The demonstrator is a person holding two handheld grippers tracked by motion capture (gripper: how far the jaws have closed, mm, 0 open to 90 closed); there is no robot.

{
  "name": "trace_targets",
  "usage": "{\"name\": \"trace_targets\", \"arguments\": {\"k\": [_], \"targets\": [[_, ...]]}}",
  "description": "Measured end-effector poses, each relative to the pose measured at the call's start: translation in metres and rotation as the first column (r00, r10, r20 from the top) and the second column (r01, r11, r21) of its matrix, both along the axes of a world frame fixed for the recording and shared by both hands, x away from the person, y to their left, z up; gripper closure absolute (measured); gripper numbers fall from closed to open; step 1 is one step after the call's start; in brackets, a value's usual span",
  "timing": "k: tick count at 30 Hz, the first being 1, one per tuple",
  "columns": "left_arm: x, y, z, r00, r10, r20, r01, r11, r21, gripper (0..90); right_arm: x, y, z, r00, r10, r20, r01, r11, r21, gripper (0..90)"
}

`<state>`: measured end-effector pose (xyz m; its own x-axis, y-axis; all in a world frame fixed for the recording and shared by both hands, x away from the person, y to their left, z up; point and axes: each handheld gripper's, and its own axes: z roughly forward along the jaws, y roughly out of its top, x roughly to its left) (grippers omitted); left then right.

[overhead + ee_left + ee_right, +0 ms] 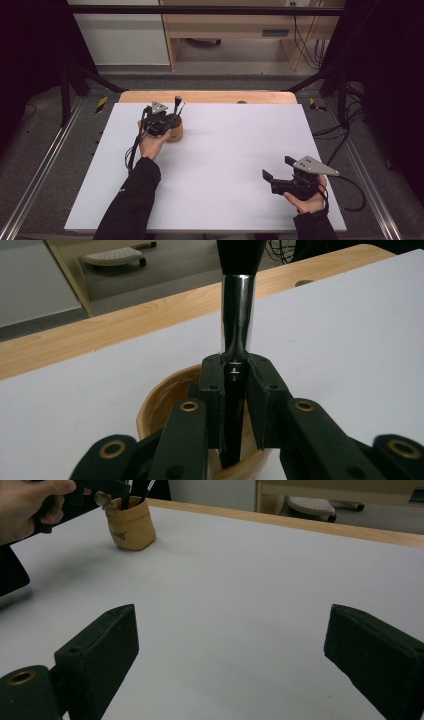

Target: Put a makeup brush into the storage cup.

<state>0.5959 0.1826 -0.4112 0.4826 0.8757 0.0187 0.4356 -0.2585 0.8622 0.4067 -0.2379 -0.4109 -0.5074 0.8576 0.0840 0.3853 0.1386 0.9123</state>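
- The makeup brush (pixel 238 315) stands upright between the jaws of my left hand-held gripper (pixel 235 390), which pinch its black handle just below the shiny metal ferrule; its lower end is down inside the tan pouch-like holder (pixel 155 407).
- That holder (pixel 176 131) sits near the far left corner of the white worktop (pixel 225 165), close to the wooden edge (pixel 210 97), and I see at least one more thin dark-handled brush (pixel 148 487) leaning in it from my right gripper view; how many are in there altogether I cannot tell.
- Risk: the holder (pixel 131 524) looks soft and light, so I judge that a slanted pull could drag or tip it, spilling the other brushes.
- Risk: the handle is slim and smooth, so I think a loose pinch could let it slide or swivel between the pads.
- Risk: nothing steadies the holder; my right hand-held gripper (pixel 280 172) rests well apart at the near right, jaws spread wide with nothing between them (pixel 220 655).
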Motion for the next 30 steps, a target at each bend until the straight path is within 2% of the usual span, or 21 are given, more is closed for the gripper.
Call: {"name": "trace_targets", "arguments": {"k": [4,8,17,20,26,30], "targets": [[-0.005,0.002,0.003,1.0000,-0.003,-0.005,0.003,1.0000,-0.006,71.1,0.000,0.000,0.001,1.0000,-0.001,0.002,0.001,1.0000,0.001,7.9],[-0.013,0.005,0.009,0.9999,-0.008,0.007,0.008,0.9998,-0.019,65.6,-0.001,0.001,0.002,1.0000,0.003,0.006,-0.003,1.0000,0.006,7.8],[-0.036,0.012,0.022,0.9980,-0.051,0.038,0.054,0.9946,-0.088,50.8,-0.002,0.000,0.005,0.9998,0.002,0.020,-0.002,1.0000,0.009,7.8],[-0.043,0.015,0.024,0.9968,-0.062,0.050,0.066,0.9943,-0.084,47.4,-0.002,0.000,0.006,0.9998,-0.003,0.018,0.003,0.9999,0.014,7.7],[-0.057,0.022,0.025,0.9946,-0.082,0.064,0.088,0.9905,-0.105,42.7,-0.002,-0.002,0.006,0.9998,-0.007,0.020,0.007,0.9999,0.011,7.7],[-0.068,0.025,0.024,0.9925,-0.097,0.073,0.104,0.9896,-0.099,39.6,-0.002,-0.003,0.005,0.9998,-0.010,0.018,0.010,0.9999,0.013,7.7]]}}
